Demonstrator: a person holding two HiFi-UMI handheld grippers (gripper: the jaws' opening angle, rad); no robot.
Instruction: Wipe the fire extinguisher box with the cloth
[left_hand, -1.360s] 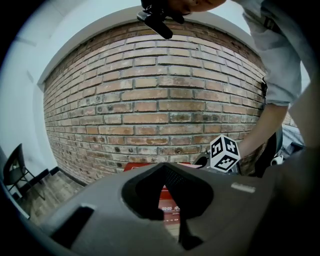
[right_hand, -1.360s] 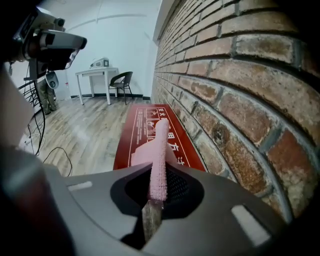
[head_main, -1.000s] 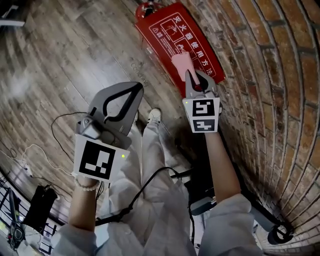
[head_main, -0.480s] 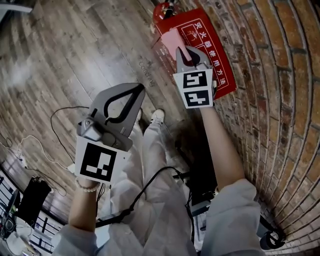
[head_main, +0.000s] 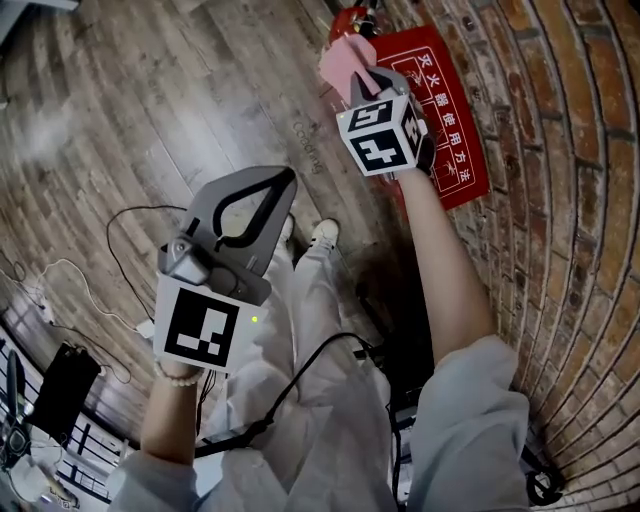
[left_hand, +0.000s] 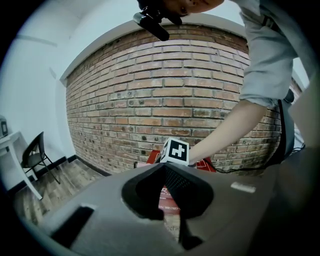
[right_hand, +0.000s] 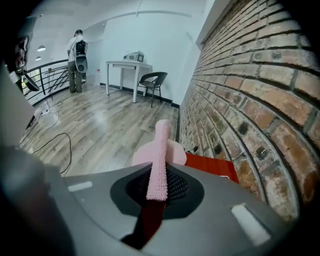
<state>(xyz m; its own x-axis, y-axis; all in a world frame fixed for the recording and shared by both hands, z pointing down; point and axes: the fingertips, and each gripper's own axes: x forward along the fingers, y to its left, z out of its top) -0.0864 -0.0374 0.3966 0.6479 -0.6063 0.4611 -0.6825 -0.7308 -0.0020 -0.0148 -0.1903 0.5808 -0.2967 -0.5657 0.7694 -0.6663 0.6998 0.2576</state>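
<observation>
The right gripper (head_main: 368, 82) is clamped on the pink cloth (head_main: 340, 62), at the far end of the red box (head_main: 445, 120) by the brick wall (head_main: 570, 200). The left gripper (head_main: 268, 185) is closed on nothing. The jaws pinch only a thin fold, so hard rubbing may pull the cloth out.

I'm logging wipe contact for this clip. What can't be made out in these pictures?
- Head view: whether the cloth touches the fire extinguisher box; the right gripper covers that spot.
- Left gripper view: most of the box, behind the left gripper.
- Right gripper view: the box beyond one red corner, behind the gripper's body.
</observation>
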